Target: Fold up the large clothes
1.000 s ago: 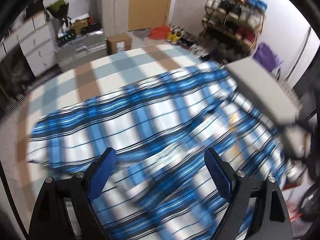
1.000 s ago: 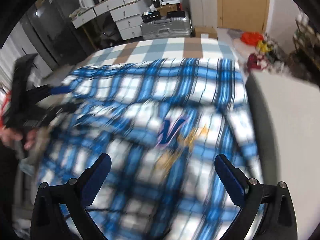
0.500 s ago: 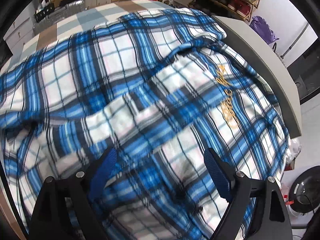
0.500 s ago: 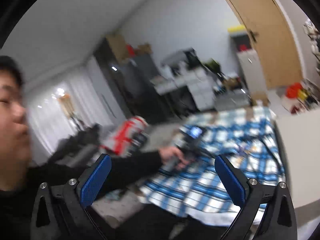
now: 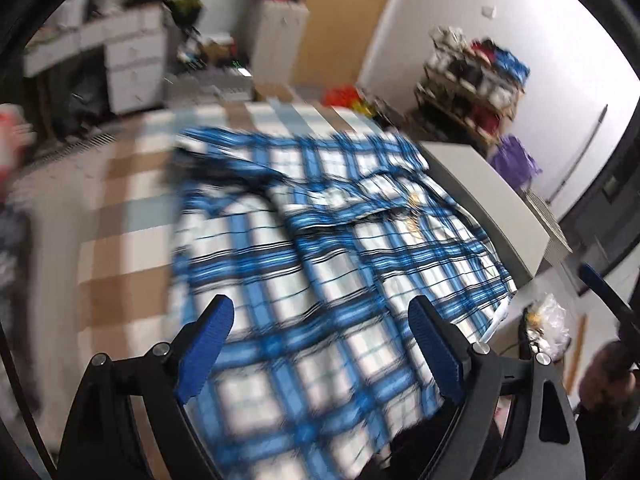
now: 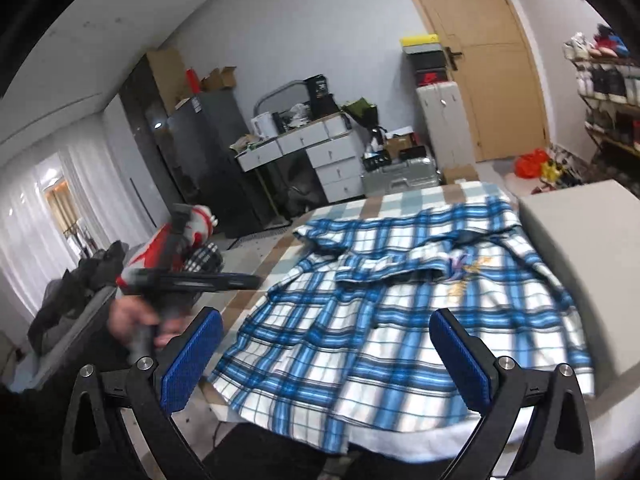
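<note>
Left wrist view: left hand-held gripper (image 5: pixel 316 344) has its jaws spread wide with nothing between them, hovering over the near end of the shirt (image 5: pixel 320 248). The shirt, blue and white plaid, lies spread on the bed (image 5: pixel 120 208), on a tan and pale blue check cover, rumpled in the middle with a fold of cloth lying across it. It looks laid flat so that edges can be picked up for folding. Gold embroidery on the chest; frame is blurred, so I can't read it. The other gripper's blue pad and the hand holding it show at the far right edge.

Right wrist view: right hand-held gripper (image 6: pixel 324 360) is also wide open and empty, held back off the bed's near end, looking level across the whole shirt, probably to size up the next grab. The left hand (image 6: pixel 132 320) holds its gripper out to the left of the shirt. Embroidered gold and purple script on the chest, not legible. No other readable writing.
</note>
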Demonstrator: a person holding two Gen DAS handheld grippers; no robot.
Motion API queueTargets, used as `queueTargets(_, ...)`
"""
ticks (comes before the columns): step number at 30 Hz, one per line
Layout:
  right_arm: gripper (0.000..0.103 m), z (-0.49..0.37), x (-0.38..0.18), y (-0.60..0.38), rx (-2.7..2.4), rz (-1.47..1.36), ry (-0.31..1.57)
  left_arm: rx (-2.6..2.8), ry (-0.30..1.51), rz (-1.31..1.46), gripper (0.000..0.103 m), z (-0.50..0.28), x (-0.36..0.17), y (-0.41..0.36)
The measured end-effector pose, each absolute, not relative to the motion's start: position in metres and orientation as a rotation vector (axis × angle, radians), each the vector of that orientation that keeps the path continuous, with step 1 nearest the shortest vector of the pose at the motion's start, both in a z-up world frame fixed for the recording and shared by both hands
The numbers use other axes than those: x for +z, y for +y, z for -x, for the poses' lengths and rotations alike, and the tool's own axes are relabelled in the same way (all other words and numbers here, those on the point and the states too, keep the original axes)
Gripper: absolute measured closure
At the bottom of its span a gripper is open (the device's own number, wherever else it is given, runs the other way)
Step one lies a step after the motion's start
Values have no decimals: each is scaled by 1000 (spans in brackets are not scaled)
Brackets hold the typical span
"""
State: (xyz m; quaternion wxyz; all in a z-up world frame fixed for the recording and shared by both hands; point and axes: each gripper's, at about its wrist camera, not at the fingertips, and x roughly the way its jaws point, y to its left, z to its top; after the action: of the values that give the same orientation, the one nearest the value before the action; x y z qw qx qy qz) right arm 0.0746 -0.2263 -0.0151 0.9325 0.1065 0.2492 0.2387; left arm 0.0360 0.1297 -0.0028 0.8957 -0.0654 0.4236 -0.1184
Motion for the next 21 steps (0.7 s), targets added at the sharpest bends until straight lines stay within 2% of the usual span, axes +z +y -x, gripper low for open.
queueTargets(5, 0, -47, -24, -202, 427, -97, 377, -124, 869, 41, 14, 8, -25, 147)
queueTargets(12, 0, -30, -48, -183, 379, -34, 392, -162, 1030, 254, 15, 4, -107, 179)
queueTargets(18, 0, -19, -67, -190, 369, -68, 440, -207, 1032, 344, 15, -9, -131, 180)
queueTargets(20, 0, -16, -69, -196, 367, -84, 450, -253, 1044, 365, 19, -8, -134, 175)
queueTargets(21, 0, -16, -70, -198, 363, -92, 453, -266, 1049, 365, 33, 0, -132, 178)
